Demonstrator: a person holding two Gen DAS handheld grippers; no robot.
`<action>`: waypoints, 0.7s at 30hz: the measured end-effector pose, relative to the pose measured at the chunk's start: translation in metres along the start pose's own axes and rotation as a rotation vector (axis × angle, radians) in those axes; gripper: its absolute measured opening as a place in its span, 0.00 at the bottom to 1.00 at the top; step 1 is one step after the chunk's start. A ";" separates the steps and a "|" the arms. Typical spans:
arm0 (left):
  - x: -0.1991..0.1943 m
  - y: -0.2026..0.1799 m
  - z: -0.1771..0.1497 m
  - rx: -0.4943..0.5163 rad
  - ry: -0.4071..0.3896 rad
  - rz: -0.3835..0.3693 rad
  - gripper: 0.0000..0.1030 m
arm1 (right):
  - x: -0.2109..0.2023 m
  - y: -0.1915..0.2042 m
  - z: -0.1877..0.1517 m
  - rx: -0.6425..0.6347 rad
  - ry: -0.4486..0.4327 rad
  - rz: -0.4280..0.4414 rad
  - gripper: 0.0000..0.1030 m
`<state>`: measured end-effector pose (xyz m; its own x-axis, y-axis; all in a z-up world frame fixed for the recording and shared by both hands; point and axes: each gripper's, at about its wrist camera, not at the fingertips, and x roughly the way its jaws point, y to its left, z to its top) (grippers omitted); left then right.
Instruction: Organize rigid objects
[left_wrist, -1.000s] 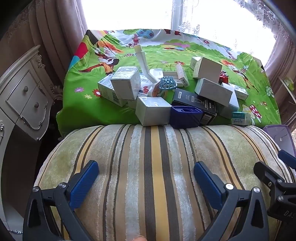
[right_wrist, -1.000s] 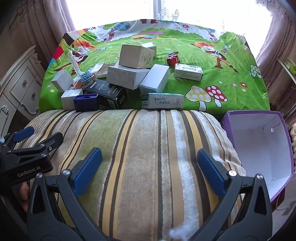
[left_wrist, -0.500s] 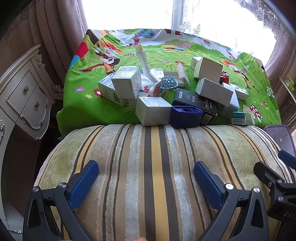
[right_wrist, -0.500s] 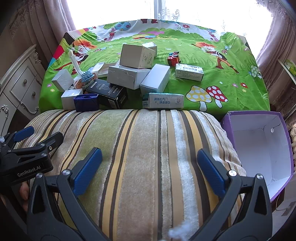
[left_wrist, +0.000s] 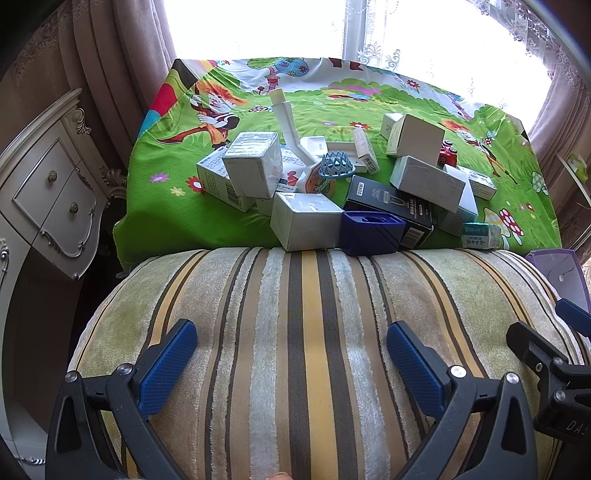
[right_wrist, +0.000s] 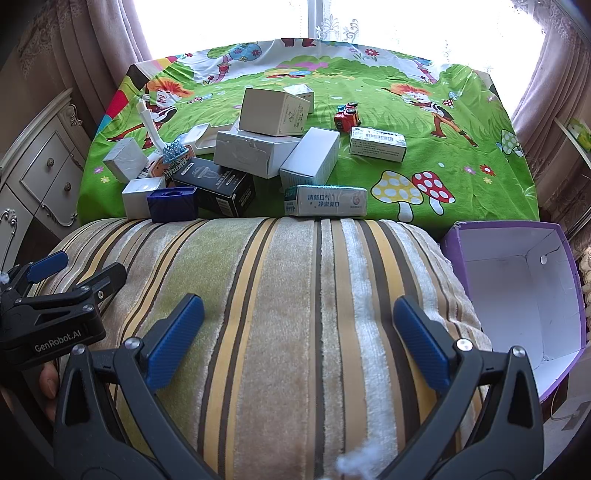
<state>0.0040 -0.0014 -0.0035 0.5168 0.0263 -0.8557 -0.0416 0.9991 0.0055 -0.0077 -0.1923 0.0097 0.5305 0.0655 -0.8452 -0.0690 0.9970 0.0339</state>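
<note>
Striped cushion (right_wrist: 295, 314) filled the near half of both views. Beyond it, at 12 o'clock, lay the green cartoon cloth (right_wrist: 461, 155) carrying the clutter. Purple open box (right_wrist: 517, 295) sat at 3 o'clock in the right wrist view, beside the cushion, white inside.

Left gripper (left_wrist: 291, 365) held low over the cushion, fingers spread wide, gripping nothing. Right gripper (right_wrist: 299, 339) likewise spread wide and gripping nothing, over the cushion.

Pile of boxes clustered at 12 o'clock on the cloth: black carton (right_wrist: 214, 184) under a white box (right_wrist: 255, 153), cream box (right_wrist: 273, 110) stacked on top. Toothpaste box (right_wrist: 327, 199) lay at the cloth's near edge, touching the cushion line. Blue holder (right_wrist: 171, 203) stood at 11 o'clock beside a small white box (right_wrist: 138, 195). Red toy car (right_wrist: 347, 114) sat apart, at 1 o'clock.
</note>
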 end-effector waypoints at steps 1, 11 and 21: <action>0.000 0.000 0.000 0.000 0.000 0.000 1.00 | 0.000 0.000 0.000 0.000 0.000 0.000 1.00; 0.000 0.003 0.000 -0.023 0.004 -0.021 1.00 | 0.000 0.000 0.000 0.000 -0.001 0.001 1.00; -0.007 0.012 0.011 -0.045 -0.022 -0.103 1.00 | -0.002 -0.002 -0.001 0.006 -0.009 0.007 1.00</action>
<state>0.0091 0.0104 0.0082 0.5386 -0.0751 -0.8392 -0.0254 0.9941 -0.1053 -0.0091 -0.1944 0.0106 0.5376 0.0732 -0.8400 -0.0676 0.9968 0.0436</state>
